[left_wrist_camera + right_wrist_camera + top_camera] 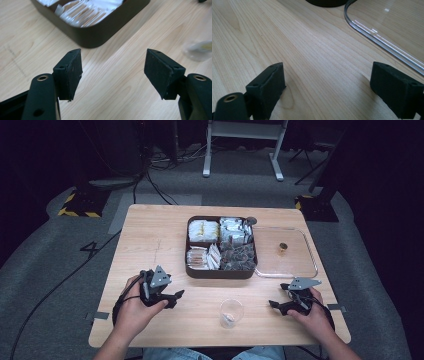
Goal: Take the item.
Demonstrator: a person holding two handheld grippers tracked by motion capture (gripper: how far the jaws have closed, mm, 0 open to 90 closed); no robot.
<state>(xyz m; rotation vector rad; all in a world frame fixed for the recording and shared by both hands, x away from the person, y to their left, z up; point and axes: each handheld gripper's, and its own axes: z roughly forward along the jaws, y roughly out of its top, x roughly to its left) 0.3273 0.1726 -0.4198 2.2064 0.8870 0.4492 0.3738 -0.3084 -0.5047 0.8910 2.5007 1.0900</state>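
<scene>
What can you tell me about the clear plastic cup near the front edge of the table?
The clear plastic cup stands upright on the wooden table, near its front edge, between the two grippers and touched by neither. It is small, see-through and open-topped, with something small and pale at its bottom. The left gripper view shows it blurred.

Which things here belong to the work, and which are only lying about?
In the work: clear cup, dark tray of packets, left gripper, right gripper.
Lying about: clear lid, small brown thing on it.
</scene>
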